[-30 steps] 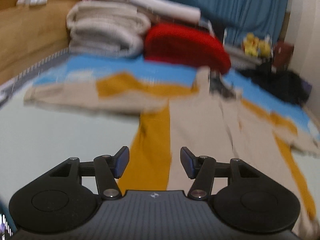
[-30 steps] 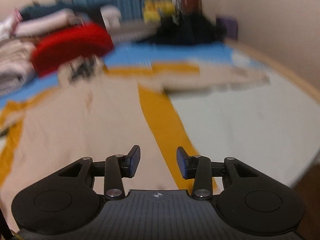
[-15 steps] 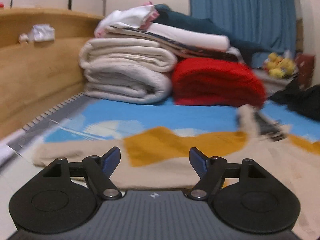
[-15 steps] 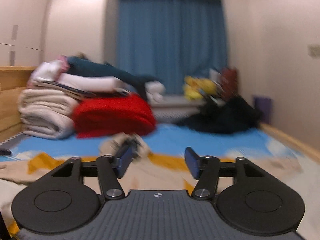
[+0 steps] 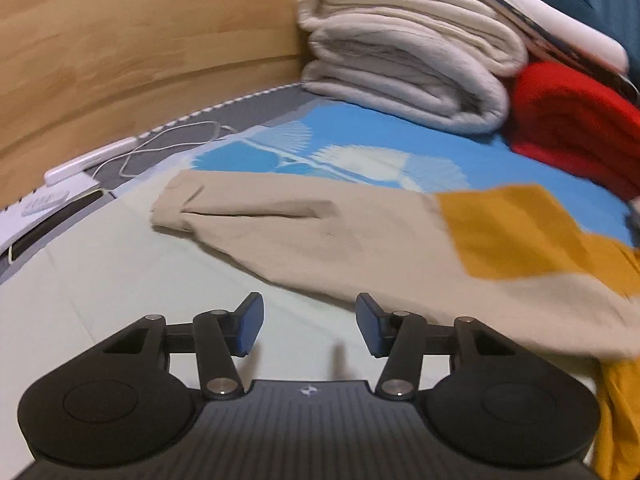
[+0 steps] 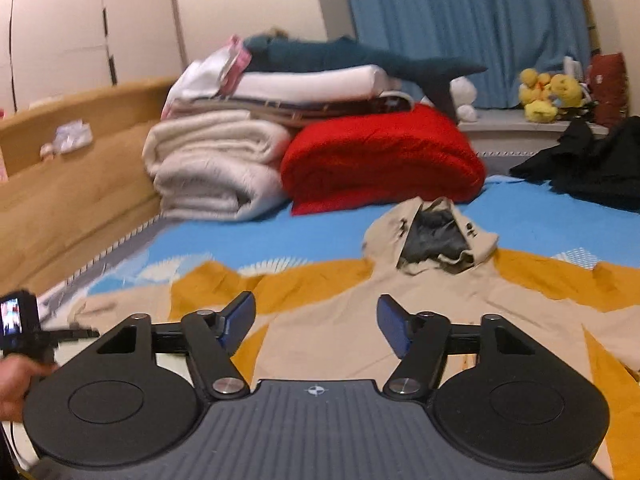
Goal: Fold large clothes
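A beige and mustard hooded jacket [image 6: 360, 312] lies spread flat on the bed, its hood [image 6: 436, 236] pointing to the far side. Its beige left sleeve [image 5: 304, 228] stretches out to the left in the left wrist view, with the cuff [image 5: 176, 208] at the end. My left gripper [image 5: 310, 330] is open and empty, just above the pale sheet, short of the sleeve. My right gripper [image 6: 316, 320] is open and empty, above the jacket's body. The left gripper's camera and the hand holding it [image 6: 18, 332] show at the left edge of the right wrist view.
Folded white blankets [image 6: 216, 168] and a red blanket [image 6: 380, 160] are stacked at the far side of the bed. A wooden bed rail [image 5: 140, 48] runs along the left. A white charger and cable [image 5: 100, 156] lie by it. Black clothes [image 6: 592, 164] lie at the far right.
Both grippers swung up from the jacket, then down again. The left one has turned left toward the sleeve and cuff. The right one now faces the hood. Both stayed open.
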Motion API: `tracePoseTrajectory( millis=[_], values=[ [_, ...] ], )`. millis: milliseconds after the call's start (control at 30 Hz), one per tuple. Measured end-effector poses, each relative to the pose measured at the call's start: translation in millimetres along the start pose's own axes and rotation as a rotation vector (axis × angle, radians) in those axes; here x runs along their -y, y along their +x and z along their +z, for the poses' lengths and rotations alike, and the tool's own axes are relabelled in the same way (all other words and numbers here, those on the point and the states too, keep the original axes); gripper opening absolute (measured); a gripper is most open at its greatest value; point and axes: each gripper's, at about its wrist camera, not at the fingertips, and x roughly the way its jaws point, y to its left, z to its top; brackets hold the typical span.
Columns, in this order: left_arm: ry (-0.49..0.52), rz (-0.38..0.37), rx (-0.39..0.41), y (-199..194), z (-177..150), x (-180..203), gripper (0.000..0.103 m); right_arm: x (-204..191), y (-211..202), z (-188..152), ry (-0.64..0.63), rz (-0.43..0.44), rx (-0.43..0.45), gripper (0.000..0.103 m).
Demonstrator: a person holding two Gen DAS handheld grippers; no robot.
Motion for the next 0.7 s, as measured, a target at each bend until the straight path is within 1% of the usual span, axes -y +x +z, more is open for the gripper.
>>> tracePoseTrajectory(
  millis=[33, 67, 100, 133, 167, 200, 233, 267, 400, 467, 500, 533, 567, 600, 633, 700],
  values=[
    [-0.018, -0.002, 0.007, 6.4, 3.3, -7.5, 0.057, -1.4, 3.4, -0.8, 0.015, 0.011, -0.013, 0.063],
    [-0.036, 0.002, 0.013, 13.4, 7.3, -14.8, 0.056, -3.9, 6.4, -1.5, 0.019, 0.024, -0.023, 0.055],
    [-0.044, 0.006, 0.025, 17.3, 10.8, -19.8, 0.057, -7.6, 8.0, -2.5, 0.011, 0.02, -0.018, 0.051],
    [-0.049, 0.005, 0.044, 22.2, 15.9, -22.9, 0.057, -11.6, 7.8, -3.5, -0.012, 0.006, -0.002, 0.042],
    [-0.058, -0.002, 0.057, 26.6, 20.0, -27.3, 0.057, -15.1, 16.4, -2.5, -0.041, -0.003, 0.008, 0.03],
    [-0.068, -0.003, 0.057, 30.7, 23.0, -30.8, 0.057, -17.9, 15.1, -4.1, -0.078, -0.009, 0.018, 0.023],
    [-0.084, 0.0, 0.049, 38.7, 25.2, -36.5, 0.057, -19.9, 21.6, -5.5, -0.098, -0.017, 0.018, 0.014],
    [-0.099, 0.006, 0.039, 44.5, 26.8, -38.0, 0.057, -20.4, 23.3, -6.8, -0.108, -0.026, 0.013, 0.012],
    [-0.186, 0.033, -0.016, 65.6, 25.9, -55.6, 0.057, -15.9, 34.2, -14.9, -0.092, -0.035, -0.034, 0.012],
    [-0.218, 0.041, -0.022, 72.3, 24.3, -61.9, 0.057, -13.3, 38.7, -19.8, -0.08, -0.037, -0.062, 0.012],
    [-0.229, 0.036, -0.021, 74.7, 23.9, -63.8, 0.051, -11.8, 40.2, -21.5, -0.07, -0.037, -0.074, 0.012],
    [-0.24, 0.023, -0.012, 75.5, 24.3, -65.3, 0.027, -10.2, 40.9, -23.2, -0.064, -0.04, -0.081, 0.012],
    [-0.253, -0.001, -0.008, 75.2, 26.1, -66.5, 0.012, -9.8, 41.9, -24.5, -0.064, -0.044, -0.086, 0.012],
    [-0.26, -0.01, -0.002, 74.1, 28.9, -66.1, 0.003, -8.8, 41.3, -25.2, -0.068, -0.053, -0.089, 0.012],
    [-0.258, -0.006, 0.015, 68.8, 32.3, -62.9, 0.0, -8.6, 41.2, -25.4, -0.073, -0.059, -0.09, 0.012],
    [-0.218, 0.021, 0.055, 53.4, 44.7, -47.0, 0.0, -6.4, 37.5, -24.9, -0.084, -0.075, -0.092, 0.007]
  ],
)
